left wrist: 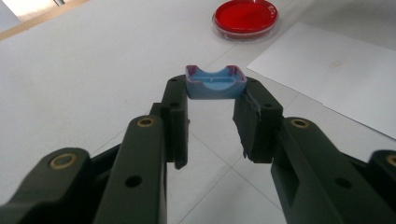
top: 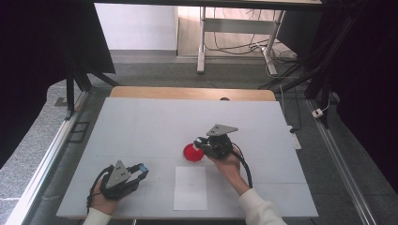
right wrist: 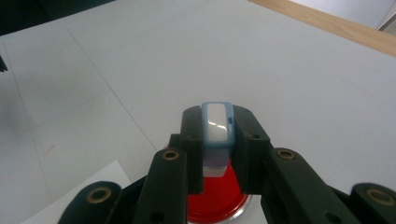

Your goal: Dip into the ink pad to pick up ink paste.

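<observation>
My left gripper (left wrist: 215,95) is shut on a small blue plastic piece (left wrist: 215,84) with a hollow top and purplish rims, held across its two ends. It rests near the table's front left (top: 140,169). A round red dish (left wrist: 245,17) lies ahead of it. My right gripper (right wrist: 217,123) is shut on a narrow light-blue piece with a white face (right wrist: 217,126), held on edge just over the red dish (right wrist: 217,203). In the high view the right gripper (top: 201,142) sits at the dish's (top: 191,153) right rim.
A white sheet of paper (top: 190,187) lies flat in front of the dish, between the two hands. The white tabletop (top: 155,122) spreads wide behind, ending at a wooden strip (top: 187,93). Cables trail from both grippers.
</observation>
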{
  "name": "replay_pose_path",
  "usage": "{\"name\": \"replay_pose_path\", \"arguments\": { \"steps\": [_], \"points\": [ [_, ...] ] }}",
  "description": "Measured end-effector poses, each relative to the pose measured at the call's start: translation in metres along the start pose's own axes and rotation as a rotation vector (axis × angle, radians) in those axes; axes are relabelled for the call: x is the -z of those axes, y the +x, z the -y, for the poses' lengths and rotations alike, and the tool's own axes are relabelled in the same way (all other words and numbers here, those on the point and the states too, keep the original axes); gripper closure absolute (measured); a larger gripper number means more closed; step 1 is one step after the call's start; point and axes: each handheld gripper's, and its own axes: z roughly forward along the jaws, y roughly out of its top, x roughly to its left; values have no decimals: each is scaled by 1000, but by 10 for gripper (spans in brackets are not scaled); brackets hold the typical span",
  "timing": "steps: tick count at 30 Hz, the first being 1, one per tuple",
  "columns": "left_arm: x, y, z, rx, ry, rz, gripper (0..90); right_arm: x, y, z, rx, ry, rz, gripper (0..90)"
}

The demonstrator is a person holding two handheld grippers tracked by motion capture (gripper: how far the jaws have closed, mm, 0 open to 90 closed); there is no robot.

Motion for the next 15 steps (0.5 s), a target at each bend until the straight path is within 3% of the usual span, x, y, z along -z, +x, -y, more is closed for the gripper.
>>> {"name": "replay_pose_path", "arguments": {
  "steps": [15],
  "points": [
    [0, 0, 0, -1, 1, -3, 657, 9, -1, -2, -10, -21, -9, 752]
  ]
}}
